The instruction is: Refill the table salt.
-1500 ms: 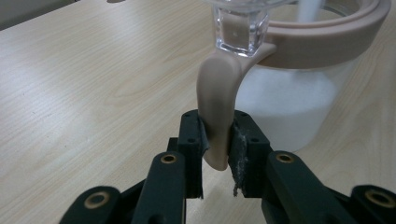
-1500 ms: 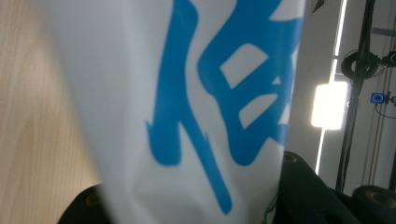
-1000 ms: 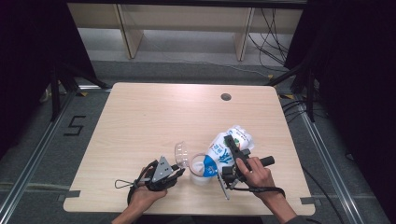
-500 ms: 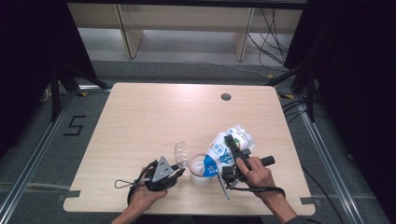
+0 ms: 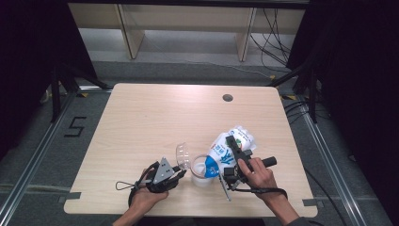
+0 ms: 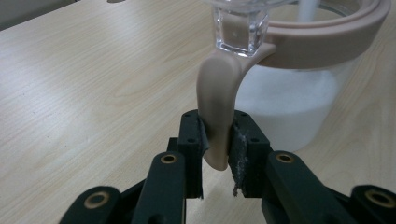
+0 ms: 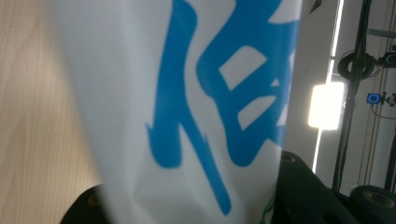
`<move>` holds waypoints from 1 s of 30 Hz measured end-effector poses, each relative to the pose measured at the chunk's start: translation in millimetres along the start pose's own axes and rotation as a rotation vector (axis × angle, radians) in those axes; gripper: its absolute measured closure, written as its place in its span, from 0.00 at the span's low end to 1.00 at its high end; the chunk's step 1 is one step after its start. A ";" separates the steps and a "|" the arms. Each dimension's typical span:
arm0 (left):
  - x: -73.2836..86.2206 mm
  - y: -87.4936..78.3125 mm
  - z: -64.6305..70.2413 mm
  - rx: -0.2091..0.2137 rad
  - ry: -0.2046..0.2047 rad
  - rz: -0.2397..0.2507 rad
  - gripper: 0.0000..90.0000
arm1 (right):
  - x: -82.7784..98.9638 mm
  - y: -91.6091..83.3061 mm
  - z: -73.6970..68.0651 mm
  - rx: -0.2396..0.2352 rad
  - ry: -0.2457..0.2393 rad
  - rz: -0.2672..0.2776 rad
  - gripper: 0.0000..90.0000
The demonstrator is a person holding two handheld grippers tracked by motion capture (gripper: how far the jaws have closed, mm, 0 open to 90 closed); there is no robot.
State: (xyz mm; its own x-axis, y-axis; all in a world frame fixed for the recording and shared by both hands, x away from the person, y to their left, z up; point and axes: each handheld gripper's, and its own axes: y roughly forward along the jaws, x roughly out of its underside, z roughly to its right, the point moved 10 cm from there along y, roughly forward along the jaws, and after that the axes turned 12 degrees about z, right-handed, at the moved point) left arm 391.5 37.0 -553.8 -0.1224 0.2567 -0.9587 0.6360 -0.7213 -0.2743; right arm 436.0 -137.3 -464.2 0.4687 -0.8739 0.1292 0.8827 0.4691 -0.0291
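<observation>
A clear tub (image 5: 200,169) with a pink rim (image 6: 327,32) stands near the table's front edge, partly full of white grains (image 6: 289,112). Its clear lid (image 5: 182,155) stands open at the tub's left. My left gripper (image 5: 181,173) is shut on the tub's pink handle (image 6: 217,107), with both pads pressed against it. My right gripper (image 5: 234,147) is shut on a white bag with blue print (image 5: 226,148), tilted mouth-down over the tub. A thin white stream (image 6: 306,7) falls into the tub. The bag (image 7: 187,107) hides most of the right jaws.
The wooden table (image 5: 155,117) has a round cable hole (image 5: 227,98) at the back right. Wooden shelving (image 5: 188,23) stands beyond the table. Cables (image 5: 273,52) lie on the floor at the back right, and a taped "5" (image 5: 75,127) marks the floor at left.
</observation>
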 end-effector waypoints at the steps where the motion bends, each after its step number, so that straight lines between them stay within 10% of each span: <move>1: 0.0 0.0 0.0 0.000 0.000 0.000 0.83 | 0.1 -0.3 -0.3 0.005 0.008 -0.002 0.85; 21: 0.1 0.0 0.0 0.000 0.000 -0.001 0.83 | -0.6 1.6 0.8 0.017 0.009 0.007 0.85; 23: 0.0 0.0 0.0 0.000 0.000 0.000 0.83 | -2.8 3.0 5.8 0.015 -0.046 0.025 0.85; 24: 0.0 0.0 0.0 0.000 0.000 0.000 0.83 | 0.3 0.9 -1.4 0.022 0.042 0.001 0.85; 30: 0.0 0.0 0.0 0.000 0.000 0.000 0.83 | -1.8 1.8 3.4 0.025 -0.012 0.013 0.86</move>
State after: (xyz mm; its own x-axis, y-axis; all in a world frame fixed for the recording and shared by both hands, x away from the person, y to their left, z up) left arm 391.5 37.0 -553.8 -0.1227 0.2566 -0.9587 0.6360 -0.7213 -0.2745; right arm 436.6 -134.5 -461.1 0.4798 -0.8659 0.1413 0.8751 0.4839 -0.0058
